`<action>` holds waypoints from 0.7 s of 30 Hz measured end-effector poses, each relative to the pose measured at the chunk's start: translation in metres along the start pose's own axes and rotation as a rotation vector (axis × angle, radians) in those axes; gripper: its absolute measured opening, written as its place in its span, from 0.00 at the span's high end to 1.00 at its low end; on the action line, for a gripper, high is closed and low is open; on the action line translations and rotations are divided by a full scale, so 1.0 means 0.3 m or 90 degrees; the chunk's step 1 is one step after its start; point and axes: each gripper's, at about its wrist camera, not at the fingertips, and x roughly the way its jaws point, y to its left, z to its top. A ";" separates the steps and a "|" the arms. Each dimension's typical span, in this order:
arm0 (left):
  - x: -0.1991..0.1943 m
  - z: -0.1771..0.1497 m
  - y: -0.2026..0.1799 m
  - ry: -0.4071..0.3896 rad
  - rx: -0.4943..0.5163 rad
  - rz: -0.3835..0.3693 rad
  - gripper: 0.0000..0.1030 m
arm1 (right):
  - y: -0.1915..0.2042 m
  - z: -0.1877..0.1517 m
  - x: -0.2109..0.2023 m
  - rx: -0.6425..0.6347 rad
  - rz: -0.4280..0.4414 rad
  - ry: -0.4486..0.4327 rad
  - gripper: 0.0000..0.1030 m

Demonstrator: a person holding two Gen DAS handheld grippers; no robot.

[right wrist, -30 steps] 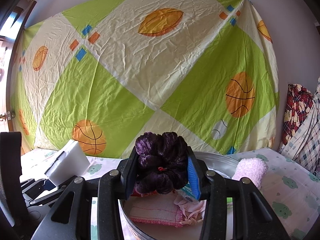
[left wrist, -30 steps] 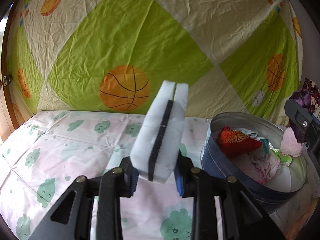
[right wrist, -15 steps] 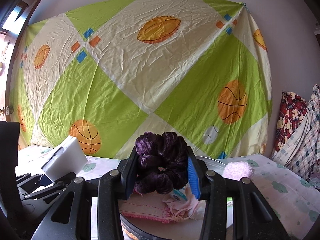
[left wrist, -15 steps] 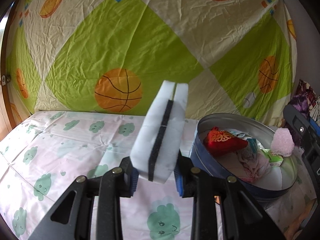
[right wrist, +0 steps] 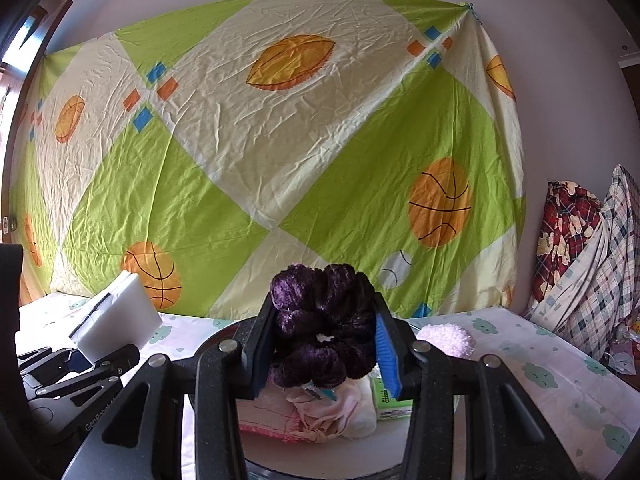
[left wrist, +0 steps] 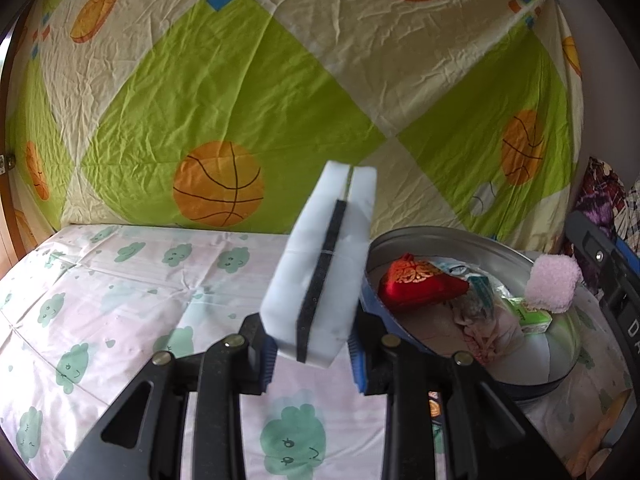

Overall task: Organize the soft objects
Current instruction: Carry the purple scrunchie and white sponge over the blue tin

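In my left claw (left wrist: pixel 312 354) I grasp a white sponge (left wrist: pixel 320 268) with a black layer in the middle. The two blue pads press its lower end from both sides, and the sponge stands up, tilted to the right. It is in the air above the bed sheet (left wrist: pixel 120 288), which is pale with green clouds, and just to the left of the metal tub (left wrist: pixel 472 240).

In my right claw (right wrist: pixel 324 354) I grasp a purple scrunchie (right wrist: pixel 320 320). It is squeezed between the pads and fills the whole gap. This claw hangs over the tub, with the tub's rim (right wrist: pixel 212 340) below and behind its fingers.

Inside the tub lie several soft things: a red pouch (left wrist: pixel 420 284) with gold pattern near the left wall, a pale pink cloth (left wrist: pixel 488 336) in the middle, and a green packet (left wrist: pixel 532 314) at the right. From the right wrist view I see also a pink knitted piece (right wrist: pixel 268 412) at the near side. A fluffy pink ball (left wrist: pixel 552 284) sits at the far right edge of the tub; I cannot tell if it rests on the rim or on the sheet just behind.

Behind the bed hangs a green and cream cloth (right wrist: pixel 280 140) with basketballs. At the right side are checked fabrics (right wrist: pixel 592 264), well apart from the tub.
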 end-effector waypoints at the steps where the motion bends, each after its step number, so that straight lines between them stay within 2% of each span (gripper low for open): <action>1: -0.001 0.002 -0.004 -0.001 -0.001 -0.002 0.73 | -0.005 0.001 0.001 0.000 -0.001 0.001 0.55; 21: 0.010 0.060 -0.136 -0.024 0.018 -0.045 0.73 | -0.153 0.017 0.033 0.023 -0.053 -0.002 0.55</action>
